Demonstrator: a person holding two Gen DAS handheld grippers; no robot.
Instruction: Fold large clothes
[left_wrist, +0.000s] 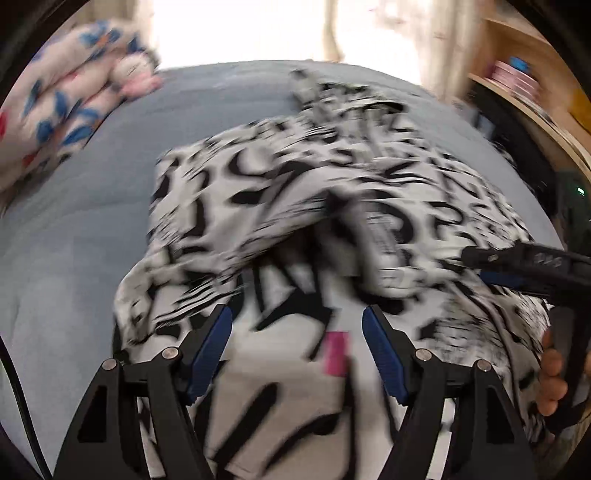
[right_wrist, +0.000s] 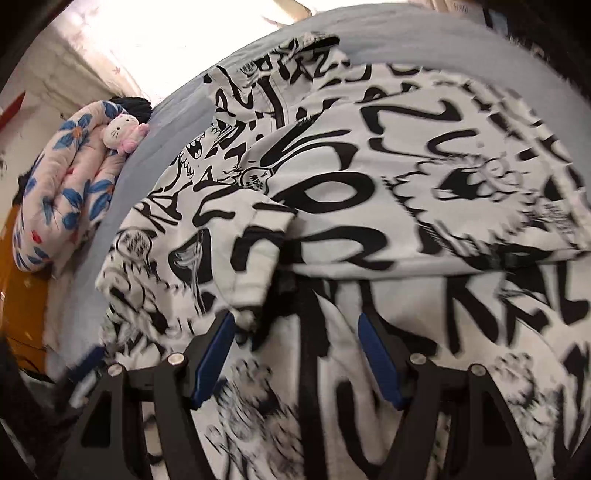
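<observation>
A large white garment with bold black lettering (left_wrist: 295, 192) lies rumpled and partly folded on a blue-grey bed (left_wrist: 74, 229). It fills most of the right wrist view (right_wrist: 369, 177). My left gripper (left_wrist: 297, 325) is open just above the garment's near part, with a pink tag (left_wrist: 337, 352) between the fingers. My right gripper (right_wrist: 295, 332) is open over the cloth, holding nothing. The right gripper also shows in the left wrist view (left_wrist: 524, 262) at the right, reaching over the garment. Both views are motion-blurred.
A rolled floral quilt (right_wrist: 62, 184) and a small plush cat (right_wrist: 123, 131) lie at the bed's far left. A wooden shelf (left_wrist: 535, 96) stands at the right. The blue-grey sheet (right_wrist: 388, 33) shows beyond the garment.
</observation>
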